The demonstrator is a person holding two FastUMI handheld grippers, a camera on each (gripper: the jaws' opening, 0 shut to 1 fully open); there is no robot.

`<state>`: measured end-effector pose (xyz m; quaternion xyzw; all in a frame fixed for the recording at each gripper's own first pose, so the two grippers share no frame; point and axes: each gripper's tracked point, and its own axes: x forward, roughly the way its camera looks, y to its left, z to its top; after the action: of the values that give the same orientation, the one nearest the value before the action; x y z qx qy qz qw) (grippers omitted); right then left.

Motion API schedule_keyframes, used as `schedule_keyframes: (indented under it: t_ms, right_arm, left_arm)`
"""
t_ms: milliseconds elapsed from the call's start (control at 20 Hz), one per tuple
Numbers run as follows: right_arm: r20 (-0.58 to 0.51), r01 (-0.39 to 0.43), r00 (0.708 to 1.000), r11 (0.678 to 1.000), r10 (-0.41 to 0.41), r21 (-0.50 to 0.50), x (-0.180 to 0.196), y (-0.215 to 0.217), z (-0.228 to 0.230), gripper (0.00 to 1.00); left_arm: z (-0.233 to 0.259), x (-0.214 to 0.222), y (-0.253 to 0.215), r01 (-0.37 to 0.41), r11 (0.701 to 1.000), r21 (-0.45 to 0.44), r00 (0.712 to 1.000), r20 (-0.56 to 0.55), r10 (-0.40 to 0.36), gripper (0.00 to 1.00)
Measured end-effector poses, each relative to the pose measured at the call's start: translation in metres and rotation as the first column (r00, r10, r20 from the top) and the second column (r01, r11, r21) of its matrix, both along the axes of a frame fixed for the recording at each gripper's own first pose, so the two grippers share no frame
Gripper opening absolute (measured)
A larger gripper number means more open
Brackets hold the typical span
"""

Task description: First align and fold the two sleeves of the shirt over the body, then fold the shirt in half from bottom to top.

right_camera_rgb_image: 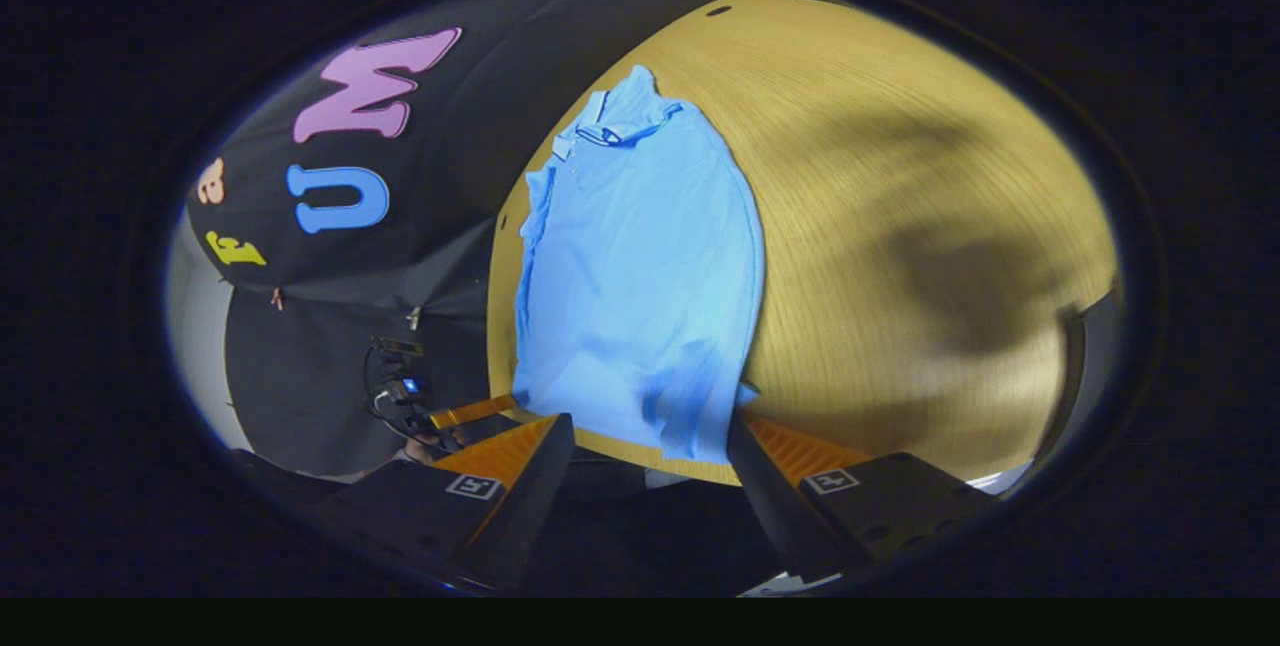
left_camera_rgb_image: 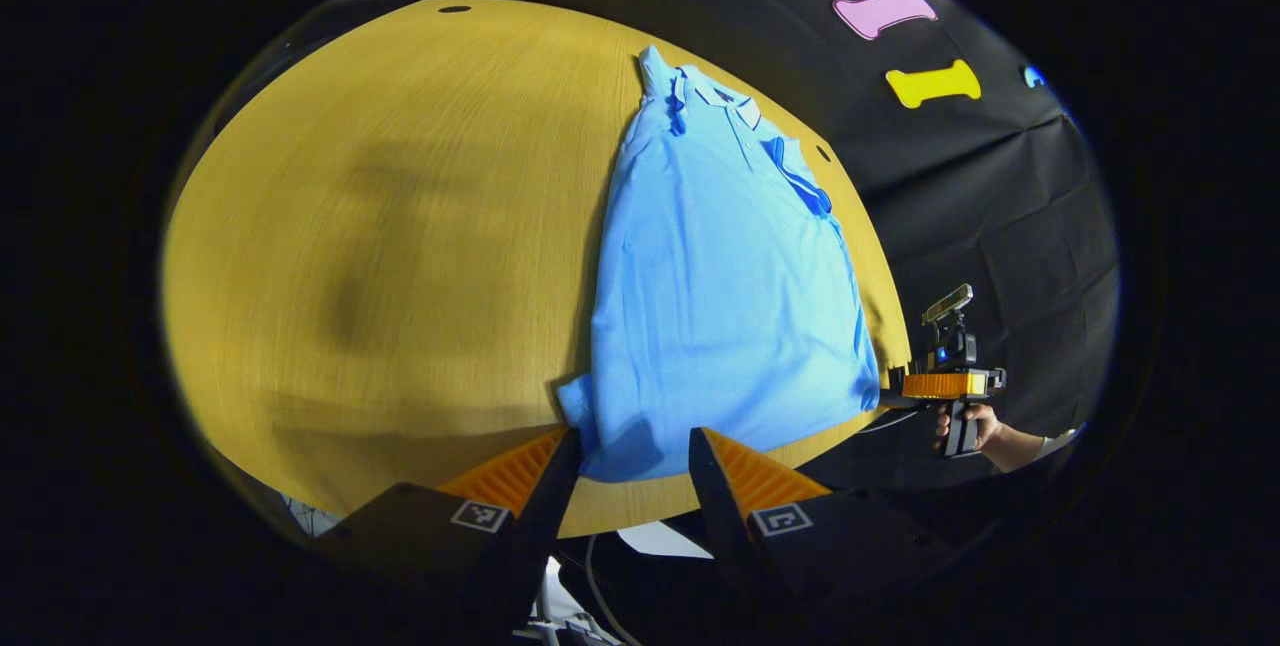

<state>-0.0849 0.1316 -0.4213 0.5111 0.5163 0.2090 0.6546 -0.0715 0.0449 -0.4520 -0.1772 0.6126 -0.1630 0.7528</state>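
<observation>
On the round wooden table [left_camera_rgb_image: 400, 226], toward two o'clock, a light blue polo shirt [left_camera_rgb_image: 720, 296] lies limp, best pinched at hem corners; left gripper [left_camera_rgb_image: 632, 451] and right gripper [right_camera_rgb_image: 650, 441] are both spread.

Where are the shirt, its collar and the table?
shirt [left_camera_rgb_image: 720, 306], left gripper view, middle of the body.
collar [left_camera_rgb_image: 722, 98], left gripper view, the placket end.
table [right_camera_rgb_image: 900, 176], right gripper view, bare wood.

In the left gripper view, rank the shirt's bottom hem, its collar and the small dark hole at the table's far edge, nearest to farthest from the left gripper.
1. Bottom hem: just ahead of the left gripper, between its fingers.
2. Collar: far end of the shirt, up and right.
3. Hole: table's far edge, upper left.
</observation>
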Motion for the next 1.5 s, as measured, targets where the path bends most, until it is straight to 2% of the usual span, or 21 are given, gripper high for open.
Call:
schedule_keyframes:
  t_ms: [50,100,150,250,300,350,400,500,550,600,700,900,950,1150,1350,1500]
  right_arm:
    - [-0.018,0.010,1.000,1.000,-0.010,0.001,0.001,0.002,-0.005,0.89]
    - [-0.049,0.026,0.998,1.000,-0.026,0.000,0.002,0.004,-0.013,0.72]
    - [-0.076,0.045,0.996,0.999,-0.044,0.008,0.002,0.004,-0.016,0.66]
    - [-0.112,0.073,0.991,0.997,-0.073,0.000,0.001,0.003,-0.031,0.39]
    - [-0.124,0.100,0.988,0.995,-0.097,0.020,0.001,0.002,-0.030,0.12]
    - [-0.136,0.114,0.985,0.993,-0.108,0.040,0.001,0.000,-0.028,0.09]
    - [-0.126,0.137,0.983,0.990,-0.130,0.045,0.005,0.009,-0.028,0.09]
    - [-0.100,0.123,0.988,0.991,-0.118,0.043,0.004,0.002,-0.029,0.00]
    - [-0.091,0.108,0.991,0.993,-0.103,0.054,0.003,0.003,-0.025,0.12]
    - [-0.079,0.109,0.992,0.991,-0.103,0.080,0.006,0.003,-0.018,0.00]
    - [-0.053,0.121,0.992,0.987,-0.116,0.103,0.015,0.003,-0.009,0.06]
    - [0.032,0.126,0.991,0.982,-0.132,0.142,0.038,0.002,0.022,0.05]
    - [0.057,0.129,0.989,0.981,-0.138,0.147,0.047,-0.001,0.030,0.06]
    - [0.161,0.123,0.975,0.977,-0.152,0.177,0.082,-0.007,0.063,0.05]
    - [0.236,0.137,0.955,0.974,-0.178,0.181,0.118,-0.016,0.085,0.05]
    - [0.296,0.166,0.929,0.965,-0.222,0.204,0.148,-0.024,0.111,0.05]
  left_arm:
    - [-0.002,0.001,-0.001,0.003,1.000,0.010,1.000,0.001,-0.003,0.70]
    - [-0.006,0.003,0.002,0.000,0.999,0.037,1.000,0.003,0.000,0.68]
    - [-0.010,0.005,0.004,-0.007,0.998,0.066,1.000,0.007,0.006,0.52]
    - [-0.011,0.008,0.000,-0.026,0.998,0.062,1.000,0.015,0.025,0.14]
    - [-0.010,0.009,-0.004,-0.037,0.998,0.048,0.999,0.010,0.036,0.11]
    - [-0.013,0.008,-0.007,-0.040,0.998,0.045,0.999,0.001,0.040,0.07]
    - [-0.012,0.008,-0.010,-0.039,0.999,0.036,0.999,0.005,0.039,0.07]
    - [-0.010,0.010,-0.013,-0.022,0.999,0.035,1.000,0.023,0.021,0.06]
    - [-0.009,0.007,-0.013,-0.007,0.999,0.037,1.000,0.030,0.006,0.06]
    - [-0.004,0.007,-0.015,0.002,1.000,0.022,0.999,0.045,-0.003,0.06]
    - [0.012,0.017,-0.026,0.001,1.000,-0.025,0.997,0.083,0.001,0.06]
    - [0.039,0.043,-0.036,-0.001,0.998,-0.063,0.988,0.156,0.011,0.04]
    - [0.044,0.049,-0.039,0.008,0.998,-0.060,0.985,0.172,0.002,0.06]
    - [0.072,0.082,-0.044,0.036,0.998,-0.049,0.970,0.242,-0.023,0.06]
    - [0.102,0.127,-0.050,0.025,0.998,-0.059,0.947,0.321,-0.005,0.06]
    - [0.117,0.153,-0.058,0.012,0.997,-0.071,0.933,0.359,0.015,0.06]
